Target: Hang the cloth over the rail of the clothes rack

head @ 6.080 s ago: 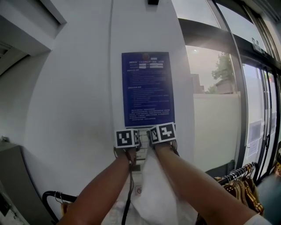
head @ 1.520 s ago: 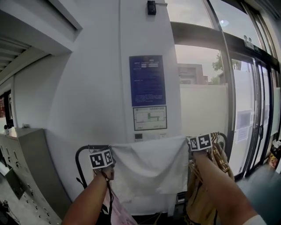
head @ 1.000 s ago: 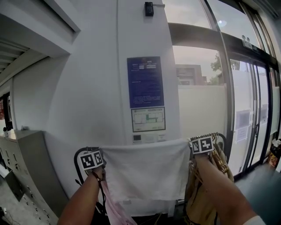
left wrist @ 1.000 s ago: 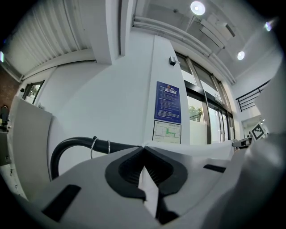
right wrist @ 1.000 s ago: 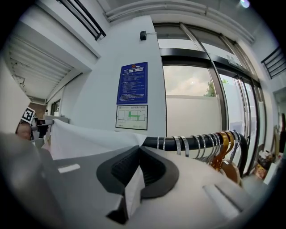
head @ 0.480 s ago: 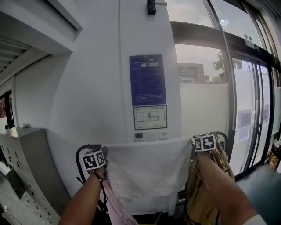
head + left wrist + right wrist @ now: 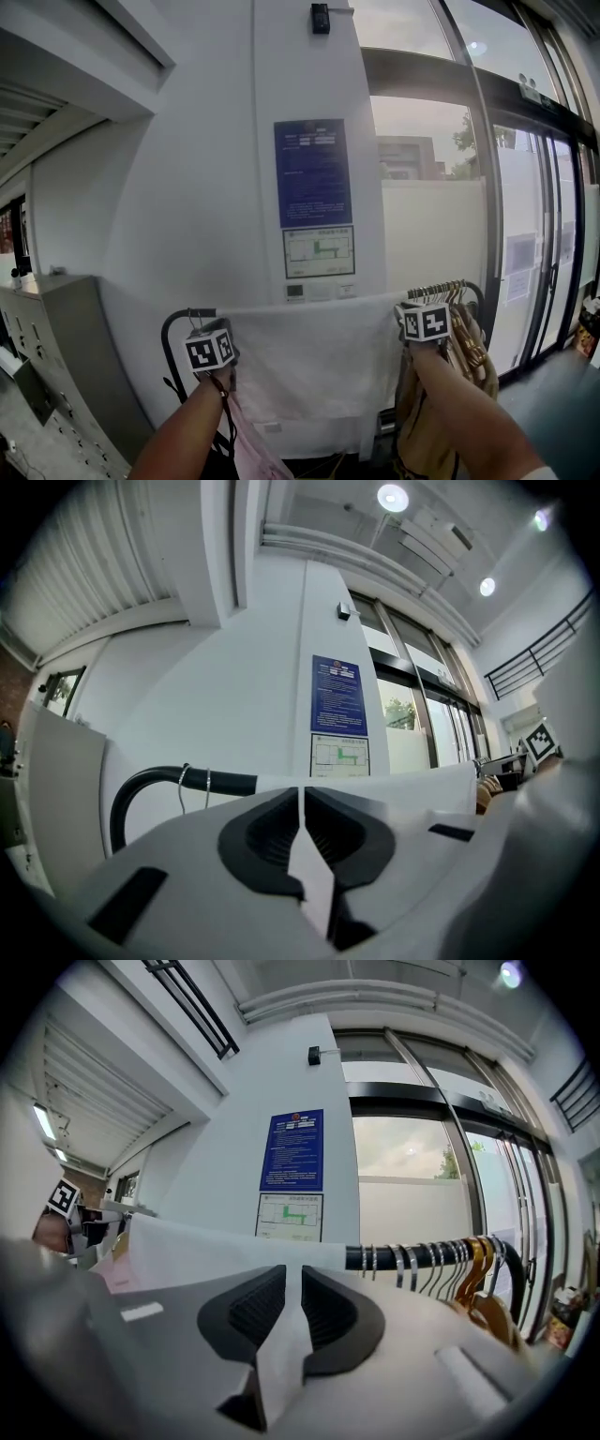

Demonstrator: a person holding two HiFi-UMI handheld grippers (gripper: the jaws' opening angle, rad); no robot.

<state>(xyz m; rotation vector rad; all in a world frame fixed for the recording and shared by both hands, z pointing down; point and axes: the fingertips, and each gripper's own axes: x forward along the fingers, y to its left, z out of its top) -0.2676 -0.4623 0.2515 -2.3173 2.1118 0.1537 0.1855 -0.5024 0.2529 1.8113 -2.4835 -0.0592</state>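
So the white cloth (image 7: 314, 366) is draped over the rail (image 7: 225, 782) and hangs below it, between our two hands. The left hand-held gripper (image 7: 302, 832) has just been closing. It looks pinched on a sliver of cloth just short of the rail, though the gap's tiny so we're not certain. The right hand-held gripper (image 7: 292, 1312) has just been opening, and its jaws are slightly apart with the cloth edge loose between them. If we back away with the left one clamped, we'd drag the cloth off the rail.

White cloth (image 7: 314, 361) hangs spread over the black rack rail (image 7: 167, 337).
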